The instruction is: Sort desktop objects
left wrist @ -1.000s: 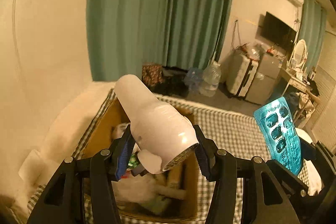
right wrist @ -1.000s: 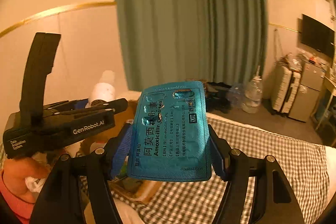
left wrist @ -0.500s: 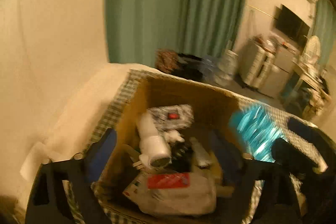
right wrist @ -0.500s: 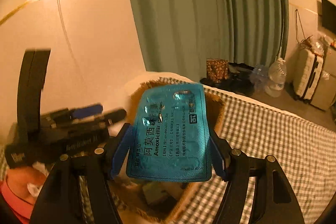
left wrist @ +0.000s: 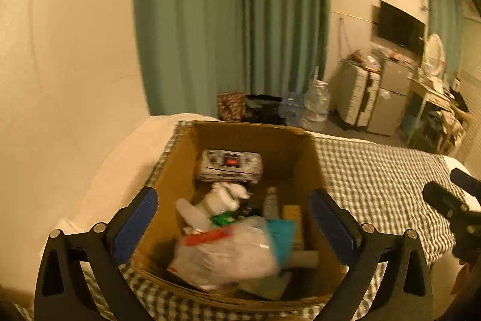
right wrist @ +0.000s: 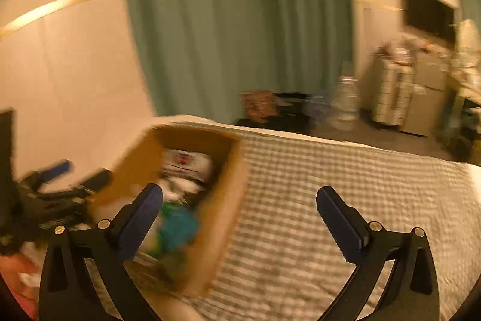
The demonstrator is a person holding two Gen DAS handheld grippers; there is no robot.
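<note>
- Between the blue pads of the left gripper nothing is held; its jaws are opening, spread wide over the cardboard box.
- Likewise the right gripper grips nothing, jaws opening wide, one pad over the box's edge, the other over the checked bedcover.
- Inside the box lie a white hair dryer, a teal blister pack beside a clear plastic bag, and a patterned packet at the far wall.
- Beyond the bed hang green curtains.
</note>
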